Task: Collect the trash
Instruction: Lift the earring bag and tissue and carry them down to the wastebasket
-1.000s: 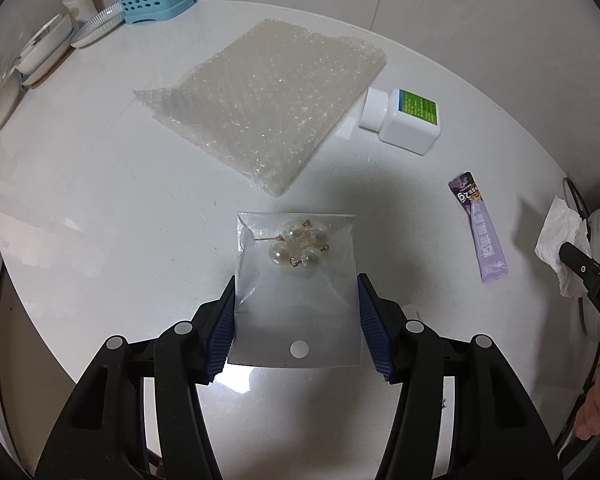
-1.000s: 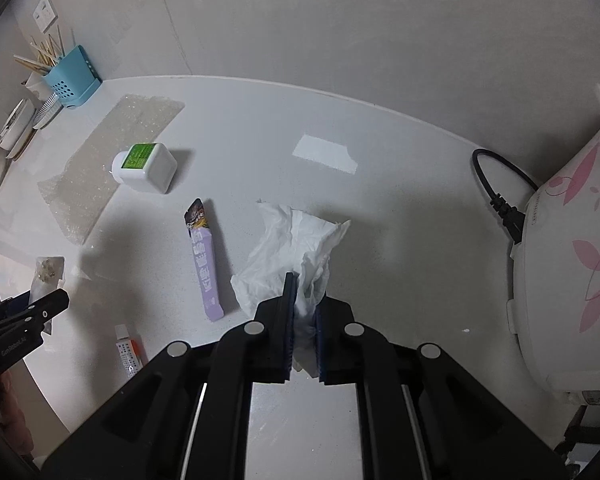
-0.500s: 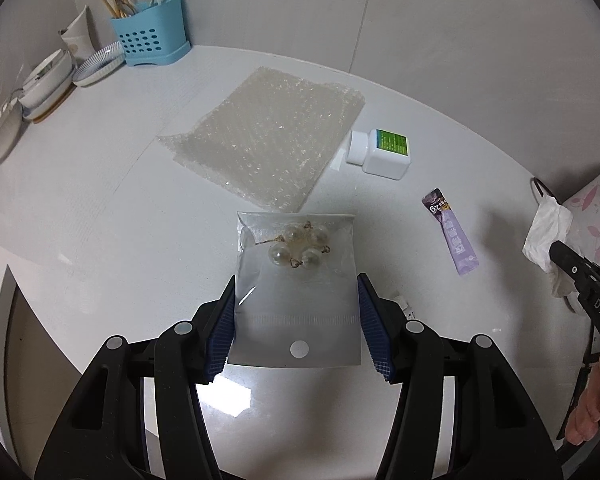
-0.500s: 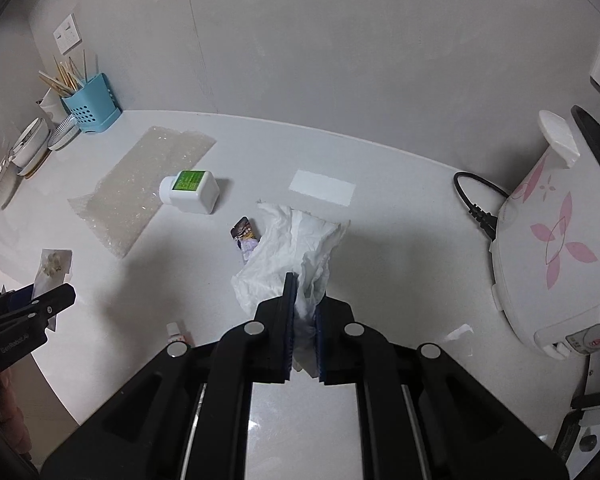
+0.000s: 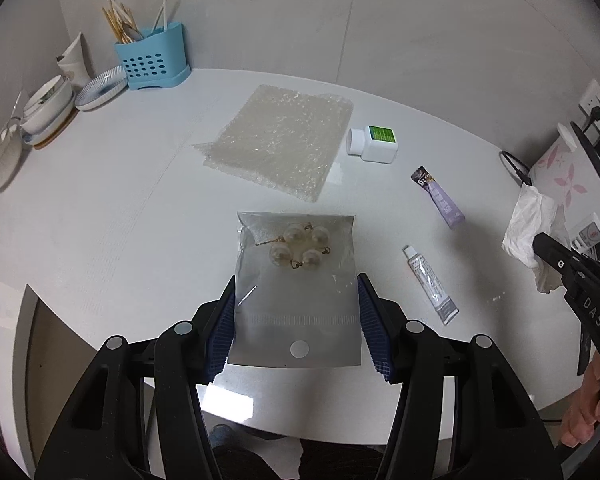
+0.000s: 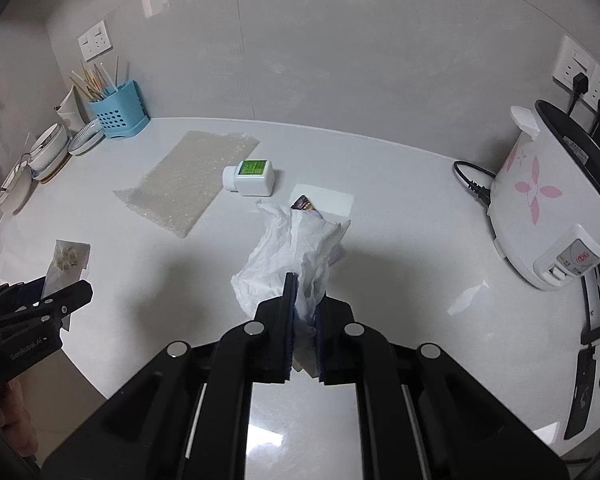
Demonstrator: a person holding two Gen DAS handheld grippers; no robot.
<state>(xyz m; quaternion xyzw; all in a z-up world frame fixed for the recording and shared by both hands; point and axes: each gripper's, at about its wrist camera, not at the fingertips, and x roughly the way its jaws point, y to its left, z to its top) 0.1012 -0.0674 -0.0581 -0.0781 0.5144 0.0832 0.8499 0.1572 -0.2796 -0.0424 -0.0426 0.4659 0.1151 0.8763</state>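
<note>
Clear pearl pouch [image 5: 296,300], light and slick, sits clamped edgewise in the left gripper [image 5: 296,320]; limp crumpled tissue [image 6: 292,256] hangs pinched in the right gripper [image 6: 302,320].

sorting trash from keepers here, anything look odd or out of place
One thing: the clear bag clamped in the left gripper holds pearl earrings, which hardly look like trash. The right gripper pinches a crumpled tissue, as expected.

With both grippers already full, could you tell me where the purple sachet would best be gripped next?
I'd grip the purple sachet across its narrow width near mid-length, coming straight down from above. It lies flat on the counter as a long thin strip, with bare surface along both long edges, so the fingers should fit either side.
</note>
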